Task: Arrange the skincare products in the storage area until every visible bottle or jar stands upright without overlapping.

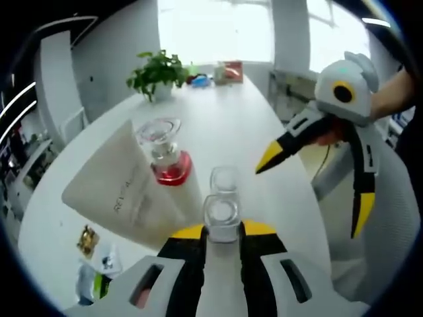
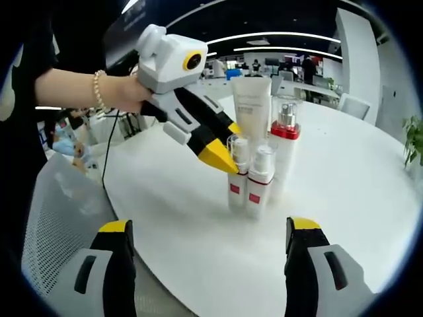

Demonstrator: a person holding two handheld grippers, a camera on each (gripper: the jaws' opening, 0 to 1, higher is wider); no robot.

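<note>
- Left hand-held gripper (image 1: 223,232): in the left gripper view its yellow-tipped jaws are seen closed against the sides of a small clear-capped bottle (image 1: 221,218) at 6 o'clock. In the right gripper view the same tool (image 2: 228,153) is carried in a person's hand (image 2: 125,94) and reaches in from 10 o'clock, tips meeting the cap of the left of two small bottles.
- Right hand-held gripper (image 2: 211,241): jaws are spread wide at 7 and 5 o'clock, nothing between them. It is also seen in the left gripper view (image 1: 317,185) at 3 o'clock, well apart from the bottles.
- Small bottle pair: the gripped bottle (image 2: 238,173) and its twin (image 2: 259,181) stand upright, touching or just beside each other, long axes vertical, red labels low on each.
- Red-collared pump bottle (image 2: 285,142): upright, just behind the pair; also seen at 11 o'clock of the jaws in the left gripper view (image 1: 165,155).
- White tube (image 2: 251,105): stands on its cap end, behind the pair; whether it leans on the pump bottle cannot be told.
- Surface (image 2: 357,172): white, round-edged; the cluster sits dead ahead at 12 o'clock of the open right tool.
- Governing relation, as a judgement: the left tool is nearer and already on a bottle; any shift must be kept along the vertical axis so the neighbours are not tipped.
</note>
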